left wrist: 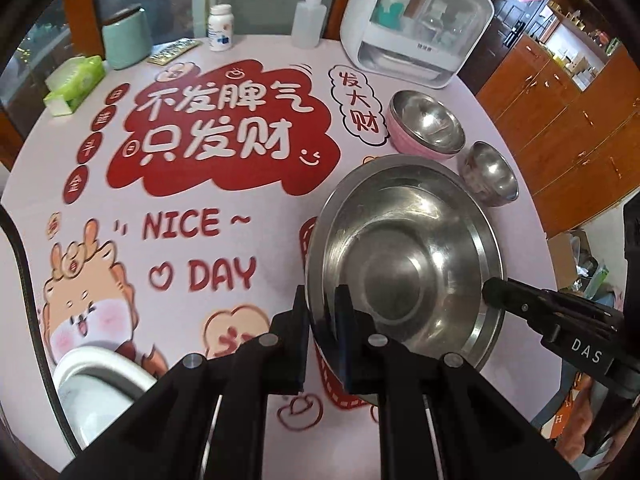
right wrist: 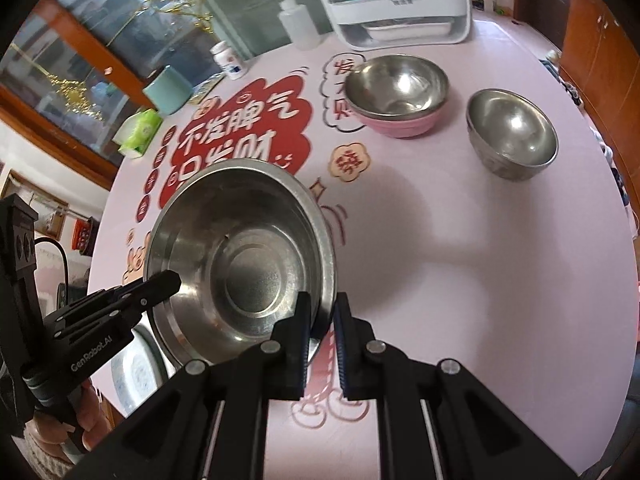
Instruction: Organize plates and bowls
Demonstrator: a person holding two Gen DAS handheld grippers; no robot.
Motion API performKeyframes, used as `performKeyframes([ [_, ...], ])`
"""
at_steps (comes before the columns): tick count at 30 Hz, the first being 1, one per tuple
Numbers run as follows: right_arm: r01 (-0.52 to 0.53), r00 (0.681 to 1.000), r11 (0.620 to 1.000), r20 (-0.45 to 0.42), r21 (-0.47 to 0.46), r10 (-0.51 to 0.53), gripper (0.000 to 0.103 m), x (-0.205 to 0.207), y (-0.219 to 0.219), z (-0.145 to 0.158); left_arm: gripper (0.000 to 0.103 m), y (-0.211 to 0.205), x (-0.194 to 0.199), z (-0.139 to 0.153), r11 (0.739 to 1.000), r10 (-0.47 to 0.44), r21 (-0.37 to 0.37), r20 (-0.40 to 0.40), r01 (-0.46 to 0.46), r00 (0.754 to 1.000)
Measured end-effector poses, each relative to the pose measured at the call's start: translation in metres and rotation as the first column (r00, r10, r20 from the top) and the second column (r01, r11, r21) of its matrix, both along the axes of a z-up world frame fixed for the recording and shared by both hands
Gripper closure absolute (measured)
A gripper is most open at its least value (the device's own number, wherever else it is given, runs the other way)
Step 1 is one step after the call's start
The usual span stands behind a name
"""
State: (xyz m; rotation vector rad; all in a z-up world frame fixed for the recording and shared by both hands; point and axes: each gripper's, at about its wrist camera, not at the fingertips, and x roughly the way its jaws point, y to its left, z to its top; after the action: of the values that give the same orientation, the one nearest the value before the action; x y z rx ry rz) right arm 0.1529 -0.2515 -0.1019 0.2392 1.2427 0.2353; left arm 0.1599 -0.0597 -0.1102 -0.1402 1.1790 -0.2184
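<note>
A large steel basin (left wrist: 404,248) (right wrist: 240,256) hangs between my two grippers, tilted a little above the printed table cover. My left gripper (left wrist: 324,308) is shut on the basin's near-left rim. My right gripper (right wrist: 322,312) is shut on the opposite rim. Each gripper also shows in the other's view: the right gripper (left wrist: 492,292), the left gripper (right wrist: 168,280). Beyond the basin, a pink bowl (left wrist: 404,146) (right wrist: 400,124) holds a nested steel bowl (left wrist: 428,120) (right wrist: 396,84). A small steel bowl (left wrist: 490,174) (right wrist: 512,134) stands beside them. A white plate (left wrist: 96,376) (right wrist: 136,364) lies at the near-left edge.
At the back of the round table (right wrist: 460,280) stand a white dish cabinet (left wrist: 416,20), a squeeze bottle (left wrist: 308,20), a pill bottle (left wrist: 221,28), a green canister (left wrist: 126,40) and a tissue pack (left wrist: 74,80). Wooden cabinets (left wrist: 560,120) stand off to the right.
</note>
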Motion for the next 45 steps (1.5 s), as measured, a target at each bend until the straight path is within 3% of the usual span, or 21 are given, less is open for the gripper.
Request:
performKeyframes([
  [6, -0.028, 1.000, 1.000, 0.003, -0.008, 0.028, 0.092, -0.022, 0.015, 0.003, 0.093, 0.011, -0.029, 0.001, 1.000, 0.010, 0.013, 0.015, -0.010, 1.000],
  [21, -0.081, 0.995, 0.997, -0.054, -0.005, 0.080, 0.092, -0.067, 0.036, -0.021, 0.092, 0.030, -0.086, -0.030, 0.999, 0.033, 0.014, -0.062, -0.032, 0.998],
  [33, -0.112, 0.989, 0.993, -0.100, -0.041, 0.107, 0.092, -0.090, 0.042, -0.045, 0.091, 0.033, -0.112, -0.060, 0.999, 0.038, 0.015, -0.130, -0.036, 0.991],
  [45, -0.111, 0.986, 0.992, -0.135, -0.058, 0.102, 0.092, -0.105, 0.040, -0.055, 0.091, 0.026, -0.125, -0.071, 1.000, 0.003, 0.026, -0.162, 0.002, 0.987],
])
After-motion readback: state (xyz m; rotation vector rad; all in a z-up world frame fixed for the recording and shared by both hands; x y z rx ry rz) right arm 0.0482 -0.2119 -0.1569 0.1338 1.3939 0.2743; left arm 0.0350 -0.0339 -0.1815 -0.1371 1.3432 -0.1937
